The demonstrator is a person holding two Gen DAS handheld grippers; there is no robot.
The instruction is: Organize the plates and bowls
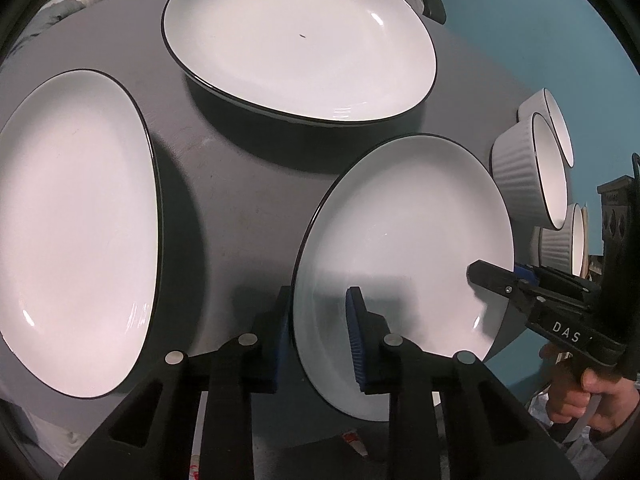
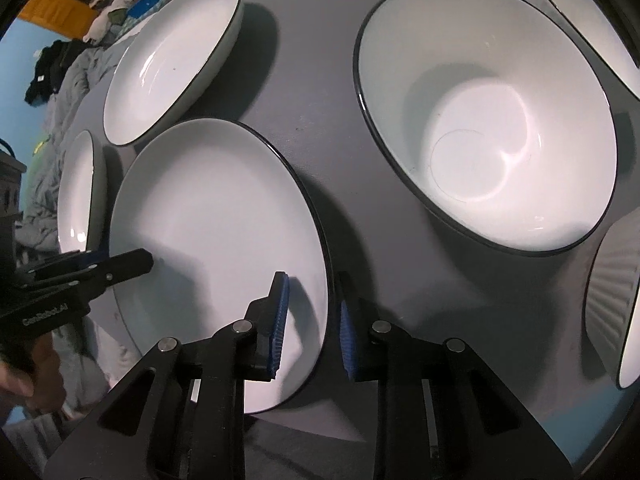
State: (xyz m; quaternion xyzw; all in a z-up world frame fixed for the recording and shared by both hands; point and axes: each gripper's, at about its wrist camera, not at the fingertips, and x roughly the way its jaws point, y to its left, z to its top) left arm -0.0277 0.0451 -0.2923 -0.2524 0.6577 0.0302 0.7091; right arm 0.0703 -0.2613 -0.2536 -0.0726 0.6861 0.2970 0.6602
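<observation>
Straddling opposite edges of one white plate (image 1: 404, 256), both claws sit at the near edge of a grey tabletop (image 1: 236, 200). The left claw (image 1: 318, 336) has one blue pad over the plate's face and the other outside its rim, jaws spread and not pinching. The right claw (image 2: 310, 328) stands the same way on the far side of that plate, its pads apart with the rim between them. Two more black-rimmed plates lie on the tabletop, one at the left (image 1: 76, 232) and one farther back (image 1: 300, 40). Ribbed white bowls (image 1: 532, 176) stand in a row at the right; a deep bowl (image 2: 488, 120) sits just beyond the right claw.
</observation>
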